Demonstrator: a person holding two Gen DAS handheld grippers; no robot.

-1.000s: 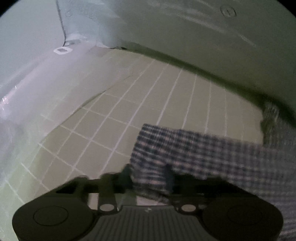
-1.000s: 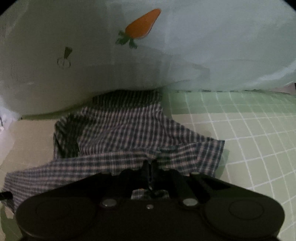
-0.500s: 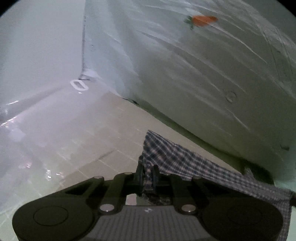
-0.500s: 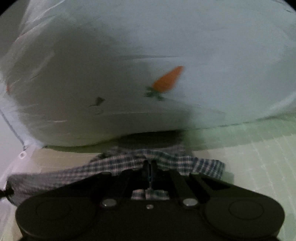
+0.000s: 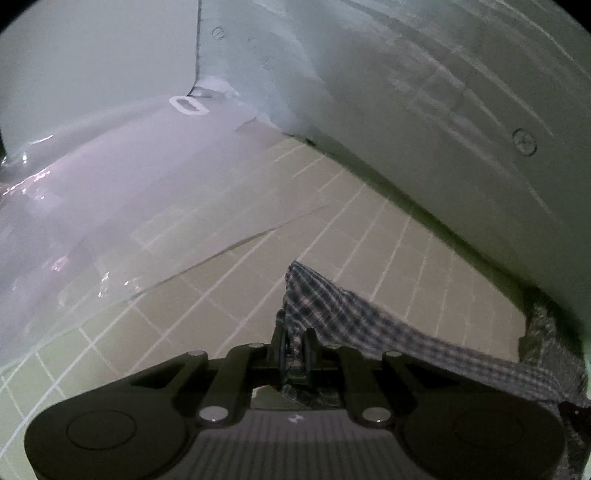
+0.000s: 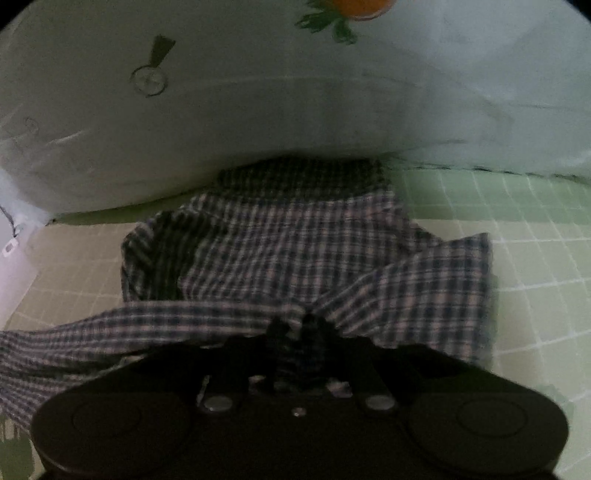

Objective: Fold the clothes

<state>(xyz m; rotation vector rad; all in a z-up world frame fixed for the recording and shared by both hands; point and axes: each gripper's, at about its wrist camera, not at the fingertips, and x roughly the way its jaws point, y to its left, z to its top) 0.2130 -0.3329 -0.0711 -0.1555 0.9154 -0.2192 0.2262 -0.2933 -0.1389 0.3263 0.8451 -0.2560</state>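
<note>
Checked cloth (image 6: 295, 254) lies crumpled on the green gridded mat (image 6: 517, 206), its far edge against the pale sheet printed with a carrot (image 6: 354, 7), with one strip trailing off to the left toward the other tool. On the left, the left gripper (image 5: 293, 349) is pinched tight on a corner of that cloth (image 5: 332, 306), which peaks up above the fingers and runs off taut to the right above the mat (image 5: 221, 314). To do this step well, I judge that this hand should keep its hold firm and carry the corner evenly, keeping the edge straight and taut rather than letting it sag, so the fold lands square on the mat. Compared with a second ago, that corner then hung loosely between wider jaws and the cloth spread broad across the view; the jaws have just been closing, and now only a narrow, lifted peak shows. On the right, the right gripper (image 6: 295, 328) stands just at the gathered fabric, its jaws a little apart; they have just been opening with the cloth between them, and the dim picture leaves it unclear whether the pads press on it. A second ago those jaws were shut hard on the fold. My advice: let the fabric drop cleanly before pulling this hand away, so no edge drags.
</note>
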